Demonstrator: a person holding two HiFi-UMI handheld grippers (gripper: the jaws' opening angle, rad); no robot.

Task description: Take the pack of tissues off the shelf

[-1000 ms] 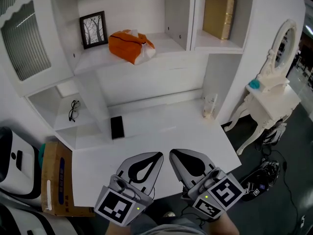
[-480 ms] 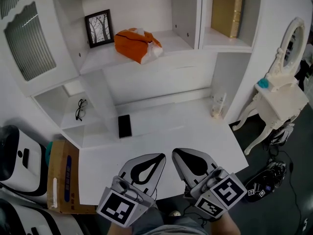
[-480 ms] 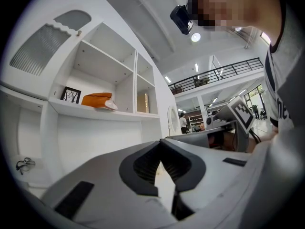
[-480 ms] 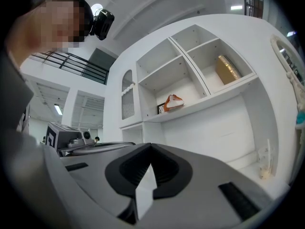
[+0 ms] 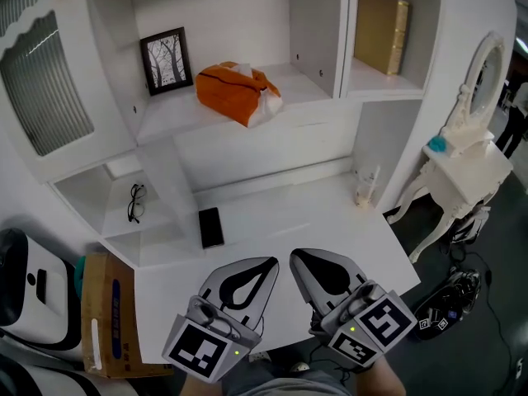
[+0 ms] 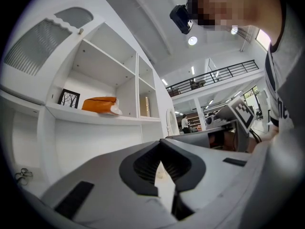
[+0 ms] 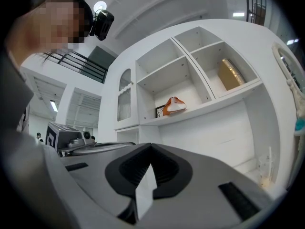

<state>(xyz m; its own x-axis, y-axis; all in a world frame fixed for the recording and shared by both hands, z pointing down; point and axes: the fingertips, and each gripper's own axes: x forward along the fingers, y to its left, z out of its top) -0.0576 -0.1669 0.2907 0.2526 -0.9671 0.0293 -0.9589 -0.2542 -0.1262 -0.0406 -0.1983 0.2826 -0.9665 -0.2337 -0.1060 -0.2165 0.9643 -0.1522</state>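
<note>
The orange pack of tissues [image 5: 238, 92] lies on the middle shelf [image 5: 173, 114] of the white unit, beside a framed picture [image 5: 166, 61]. It also shows far off as the tissue pack [image 6: 100, 104] in the left gripper view and the tissue pack [image 7: 173, 106] in the right gripper view. My left gripper [image 5: 270, 262] and right gripper [image 5: 294, 257] hover side by side low over the desk's front edge, well short of the shelf. Both stand shut with nothing between their tips.
A black phone [image 5: 210, 226] lies on the white desk [image 5: 280, 221]; glasses [image 5: 134, 202] sit in a lower cubby. A gold box [image 5: 381, 33] stands in the right shelf bay, a small bottle [image 5: 365, 187] at the desk's right. A cardboard box [image 5: 110, 313] and a white dressing table [image 5: 462, 167] flank the desk.
The view has shifted a little, so shelf and desk sit slightly lower and to the right in the picture. Both grippers keep the same spot and stay shut.
</note>
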